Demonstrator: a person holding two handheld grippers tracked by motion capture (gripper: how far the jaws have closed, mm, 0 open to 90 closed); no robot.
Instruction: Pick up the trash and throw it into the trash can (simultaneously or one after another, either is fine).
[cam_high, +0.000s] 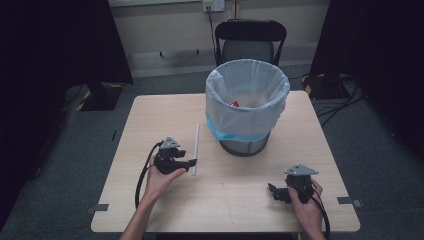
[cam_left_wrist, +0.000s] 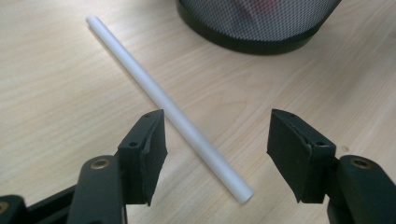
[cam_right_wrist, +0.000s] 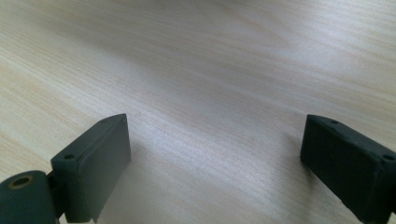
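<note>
No readable writing or brand marks on anything in view.

Left hand-held gripper (cam_high: 191, 162): held in the left hand (cam_high: 162, 181), just left of the tube's near end, well in front and left of the bin (cam_high: 247, 106). It points right toward the tube. Jaws spread wide, holding nothing. In the left gripper view (cam_left_wrist: 217, 158) the tube's near end lies on the worktop between the two black pads (cam_left_wrist: 148, 154), touching neither; it sits closer to the left pad.

Right hand-held gripper (cam_high: 271, 189): held in the right hand (cam_high: 307, 206), in front and slightly right of the bin, well apart from it, pointing left. Jaws released, wide apart, nothing between them. The right gripper view (cam_right_wrist: 215, 158) has bare wood grain under the jaws.

Tube (cam_high: 195, 148): thin, straight, white, matte, round end. It lies flat on the worktop (cam_high: 150, 115) just left of the bin, running from near the bin's left side toward the person. Its far end is level with the bin's base; its near end is beside the left gripper tip.

Bin: black mesh wall, solid black base ring, lined with a pale blue bag folded over the rim. A small red item (cam_high: 234, 104) sits inside; cannot tell what it is. Bin stands upright on the far centre of the worktop.

Behind the bin, past the worktop's far edge, is a black chair (cam_high: 250, 42).
</note>
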